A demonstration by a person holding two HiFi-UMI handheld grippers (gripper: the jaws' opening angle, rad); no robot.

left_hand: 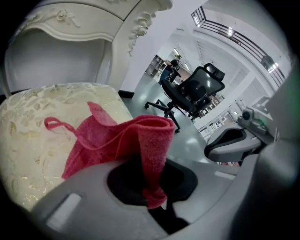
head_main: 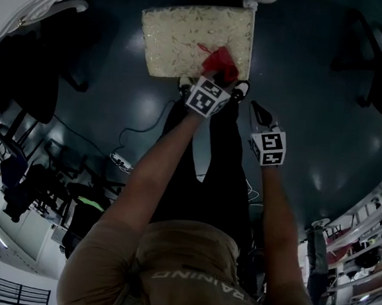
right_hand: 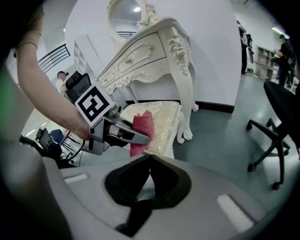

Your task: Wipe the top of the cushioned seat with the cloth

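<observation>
Red cloth [left_hand: 108, 140] pinched in left claw [left_hand: 154, 204] — apparently touching the seat [left_hand: 37, 136].

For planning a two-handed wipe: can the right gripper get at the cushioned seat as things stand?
Probably yes: the right gripper, shut and empty, hangs just off the seat, with only floor between them.

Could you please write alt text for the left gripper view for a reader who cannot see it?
The left tongs are shut on a red cloth that rests on a cream cushioned seat; a black office chair stands behind.
</observation>
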